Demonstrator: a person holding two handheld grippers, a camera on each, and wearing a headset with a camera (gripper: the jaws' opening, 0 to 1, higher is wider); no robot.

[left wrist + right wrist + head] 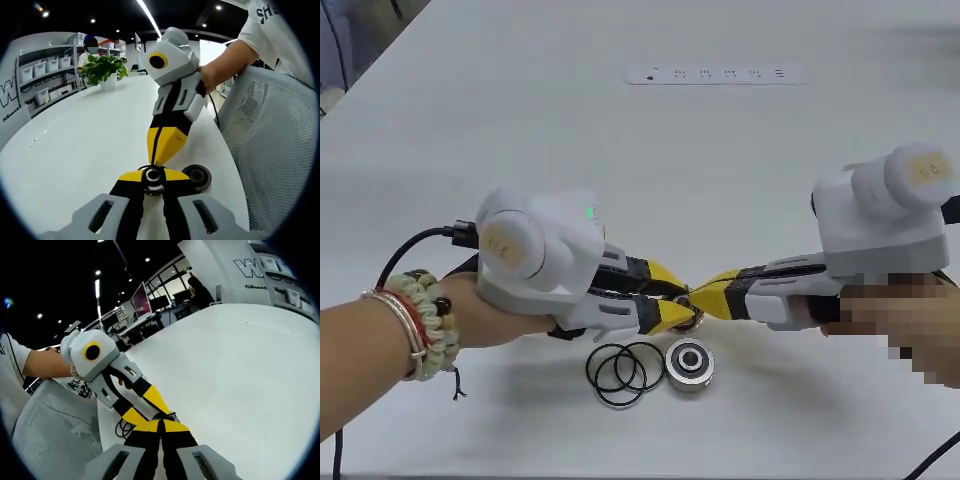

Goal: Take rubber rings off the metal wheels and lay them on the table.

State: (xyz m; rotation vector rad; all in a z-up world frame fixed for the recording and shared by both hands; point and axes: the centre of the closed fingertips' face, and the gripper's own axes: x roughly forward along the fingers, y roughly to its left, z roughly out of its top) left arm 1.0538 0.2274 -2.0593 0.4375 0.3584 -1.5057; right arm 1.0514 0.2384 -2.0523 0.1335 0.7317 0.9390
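Loose rubber rings lie overlapping on the table, touching a metal wheel. Just above them, the left gripper clamps a second wheel between its jaws. The right gripper, its jaws closed to a point, meets that wheel's rim. Whether it pinches a ring is unclear.

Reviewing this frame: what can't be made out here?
Held wheel: ring on it or not, hidden by left tongs, left gripper view.
Right tongs: what they pinch, covered by their own tips, right gripper view.
Loose rings: count unclear, they overlap, head view.
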